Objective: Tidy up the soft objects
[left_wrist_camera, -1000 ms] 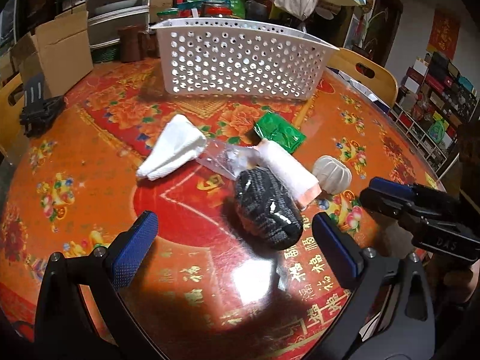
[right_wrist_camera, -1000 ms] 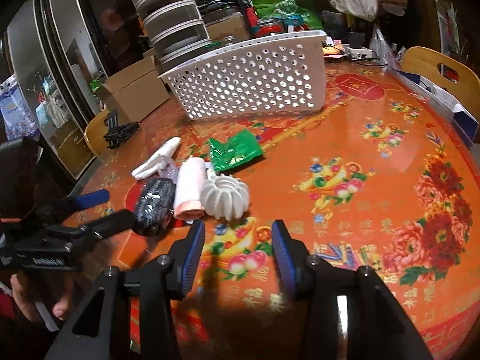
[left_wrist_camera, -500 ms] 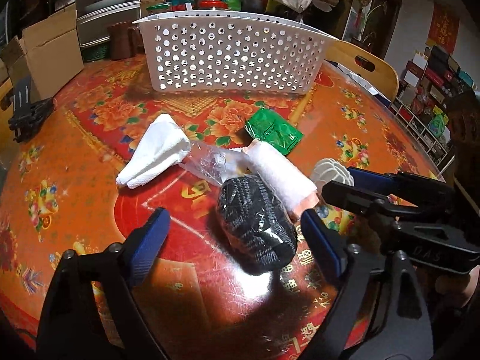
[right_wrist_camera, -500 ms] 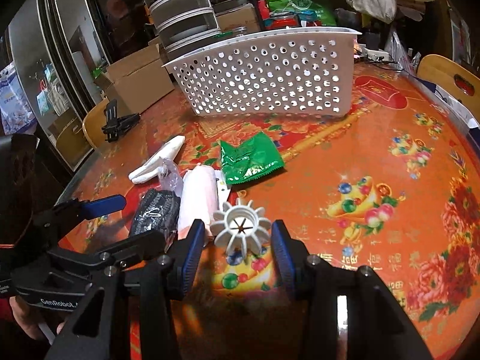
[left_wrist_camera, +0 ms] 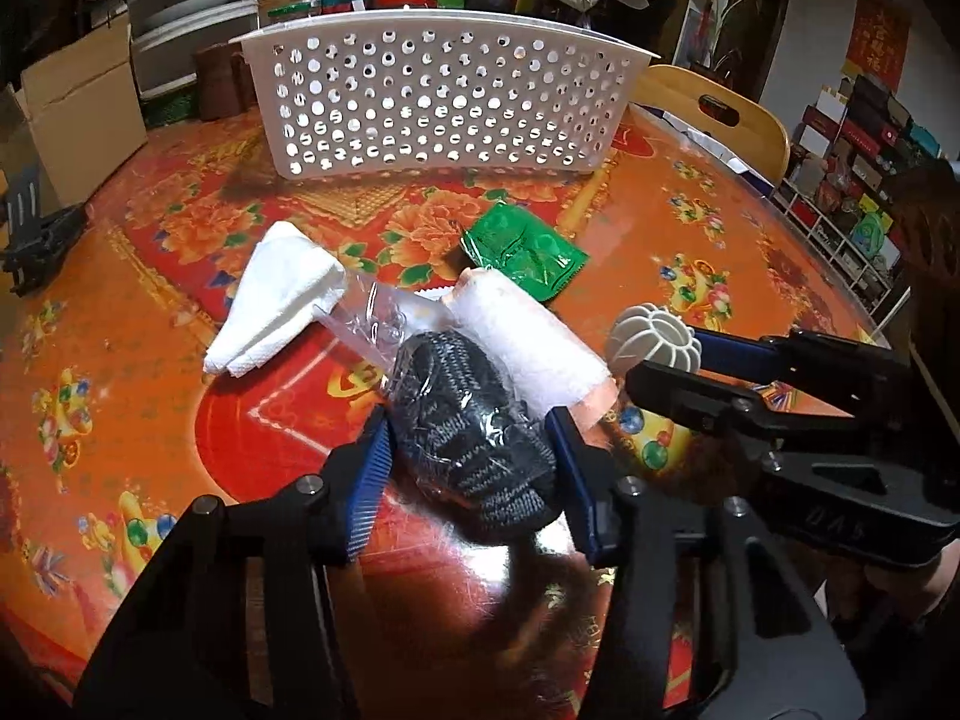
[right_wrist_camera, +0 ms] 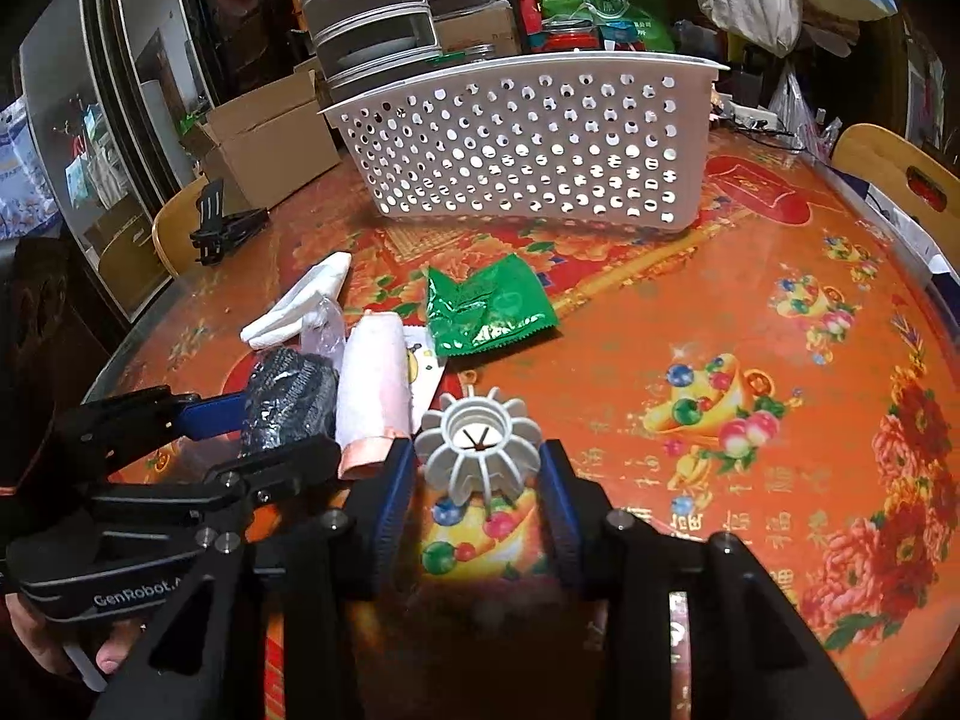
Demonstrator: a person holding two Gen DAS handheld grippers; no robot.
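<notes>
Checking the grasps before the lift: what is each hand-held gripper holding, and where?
Left hand-held gripper: closing across the middle of the black knit bundle. Right hand-held gripper: closing on the sides of the white ribbed ball. Neither is lifted.

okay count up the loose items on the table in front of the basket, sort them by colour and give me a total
White: 2, the folded cloth and the ribbed plastic piece
Black: 1, the knit item in clear wrap
Pink and white: 1, the rolled towel
Green: 1, the foil packet
Total: 5, not counting the white basket
</notes>
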